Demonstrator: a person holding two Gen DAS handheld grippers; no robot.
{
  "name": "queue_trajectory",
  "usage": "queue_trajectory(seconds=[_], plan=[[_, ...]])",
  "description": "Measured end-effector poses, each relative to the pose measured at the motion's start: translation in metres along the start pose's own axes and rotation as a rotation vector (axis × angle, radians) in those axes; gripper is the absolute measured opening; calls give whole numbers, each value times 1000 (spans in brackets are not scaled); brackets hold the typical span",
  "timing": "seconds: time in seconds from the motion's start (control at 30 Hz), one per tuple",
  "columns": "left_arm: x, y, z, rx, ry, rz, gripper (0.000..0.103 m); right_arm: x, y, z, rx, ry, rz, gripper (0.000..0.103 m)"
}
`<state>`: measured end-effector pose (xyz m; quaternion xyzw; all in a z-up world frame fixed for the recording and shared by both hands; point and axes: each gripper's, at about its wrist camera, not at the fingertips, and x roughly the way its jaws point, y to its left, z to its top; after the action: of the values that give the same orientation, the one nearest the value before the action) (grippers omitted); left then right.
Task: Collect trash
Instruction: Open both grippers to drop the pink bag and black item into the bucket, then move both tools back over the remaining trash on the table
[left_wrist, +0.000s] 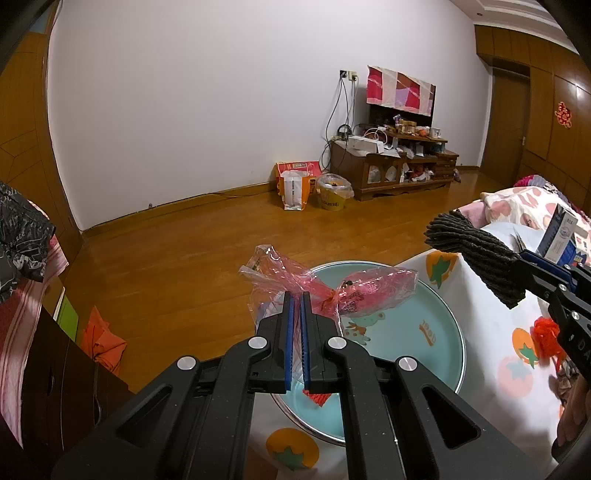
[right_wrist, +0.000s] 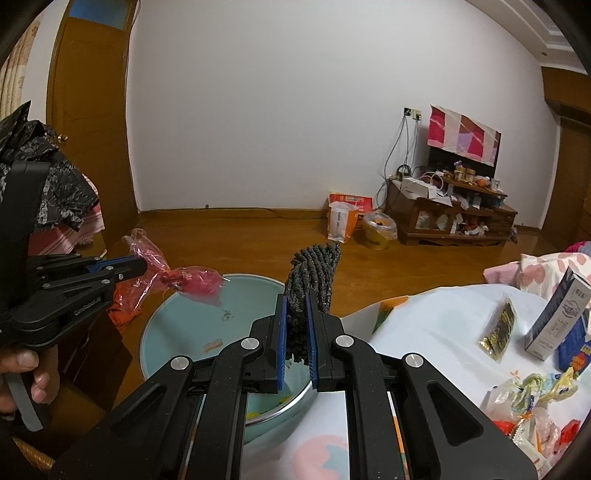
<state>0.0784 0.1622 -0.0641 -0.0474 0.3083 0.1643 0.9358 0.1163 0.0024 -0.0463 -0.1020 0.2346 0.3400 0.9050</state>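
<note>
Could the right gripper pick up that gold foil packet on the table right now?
Probably not yet. The right gripper has its fingers shut on a dark knitted cloth, so it would have to drop that first. Otherwise the gold foil packet lies uncovered on the tablecloth, nothing blocking it.

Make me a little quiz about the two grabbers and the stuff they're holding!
1. True or false: the left gripper is shut on the pink plastic wrapper.
2. What does the right gripper hold?
A. the milk carton
B. the grey knitted cloth
C. a spoon
3. Fill in: the wrapper hangs over the light blue ____.

Key: 1 true; 2 B; 3 basin. The milk carton stands untouched on the fruit-print cloth.
</note>
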Motion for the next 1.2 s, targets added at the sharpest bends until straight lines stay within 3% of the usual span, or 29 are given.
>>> queue_trajectory(seconds=[0.23, 0.3, 0.33, 0.37, 0.5, 0.57, 1.2], plan=[[3, -1, -4, 7, 9, -17, 6, 2, 4, 1, -12, 6, 20, 11], [3, -1, -5, 9, 14, -25, 13, 5, 8, 0, -28, 14, 31, 17], [3, -2, -5, 9, 14, -20, 27, 5, 9, 0, -34, 9, 28, 29], [3, -2, -6, 9, 12, -19, 34, 5, 10, -1, -36, 8, 24, 33], [4, 0, -7, 13, 18, -18, 37, 9, 9, -2, -31, 26, 17, 33], [5, 0, -7, 14, 21, -14, 44, 9, 7, -3, -25, 29, 8, 35], [7, -10, -12, 48, 37, -10, 45, -1, -3, -4, -5, 23, -24, 44]])
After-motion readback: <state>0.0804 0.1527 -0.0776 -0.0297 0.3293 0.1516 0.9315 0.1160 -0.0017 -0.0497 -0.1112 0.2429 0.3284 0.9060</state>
